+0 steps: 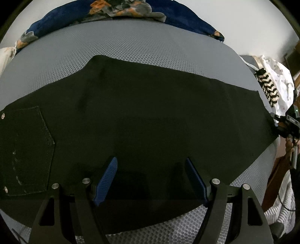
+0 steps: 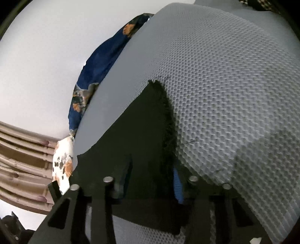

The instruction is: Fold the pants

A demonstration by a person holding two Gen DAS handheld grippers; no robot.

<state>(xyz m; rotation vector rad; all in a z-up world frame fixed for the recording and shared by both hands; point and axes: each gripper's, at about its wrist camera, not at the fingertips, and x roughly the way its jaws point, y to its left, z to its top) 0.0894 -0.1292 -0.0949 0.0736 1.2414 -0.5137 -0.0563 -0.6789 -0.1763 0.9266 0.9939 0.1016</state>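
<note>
Where tongs (image 2: 151, 169) crowd, pants (image 2: 142, 131) hem obscured

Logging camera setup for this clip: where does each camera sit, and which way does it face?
Left wrist: on the left gripper, looking steeply down at black pants on the grey mattress; its open blue-padded fingers show.
Right wrist: on the right gripper, tilted down at the pants' frayed hem; its fingers straddle that hem.
Shared: pants, mattress, floral blanket.
</note>
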